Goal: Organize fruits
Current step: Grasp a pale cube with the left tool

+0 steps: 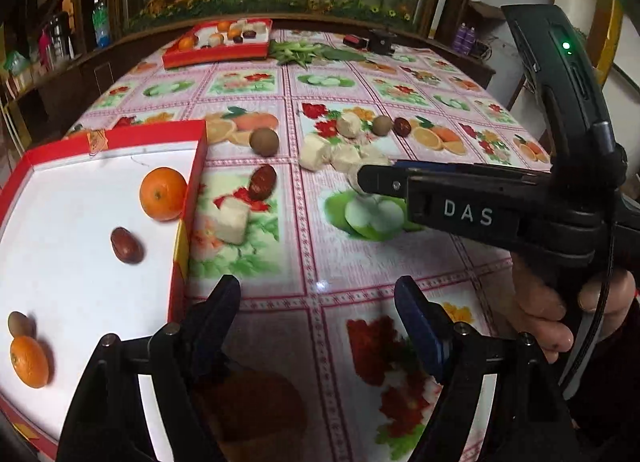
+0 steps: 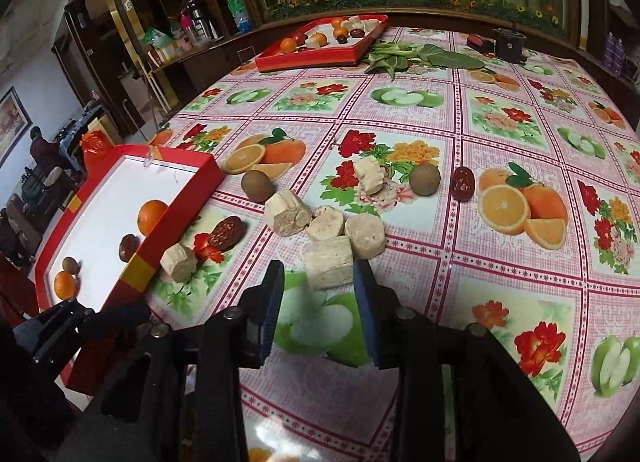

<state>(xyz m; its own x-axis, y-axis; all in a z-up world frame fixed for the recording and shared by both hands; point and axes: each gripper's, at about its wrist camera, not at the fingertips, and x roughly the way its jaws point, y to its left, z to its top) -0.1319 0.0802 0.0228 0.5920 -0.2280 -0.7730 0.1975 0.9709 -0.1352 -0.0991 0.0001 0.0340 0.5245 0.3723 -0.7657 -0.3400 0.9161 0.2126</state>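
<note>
My right gripper (image 2: 319,266) is open low over the table, and a pale cream chunk (image 2: 328,264) lies between its fingertips, close to the right finger. More pale chunks (image 2: 288,213) cluster just beyond it. Two brown round fruits (image 2: 258,183) (image 2: 425,179) and two red dates (image 2: 463,183) (image 2: 226,233) lie loose on the cloth. My left gripper (image 1: 316,294) is open and holds nothing, beside the near red box (image 1: 196,165). That box holds an orange (image 1: 163,193), a date (image 1: 126,245), a brown fruit (image 1: 20,324) and a second orange (image 1: 29,361). The right gripper (image 1: 368,179) shows side-on in the left wrist view.
A second red tray (image 2: 320,57) with mixed fruit sits at the far edge, with green leaves (image 2: 420,55) and a black device (image 2: 509,45) to its right. One pale chunk (image 2: 179,262) rests against the near box's wall. A hand (image 1: 540,314) grips the right tool.
</note>
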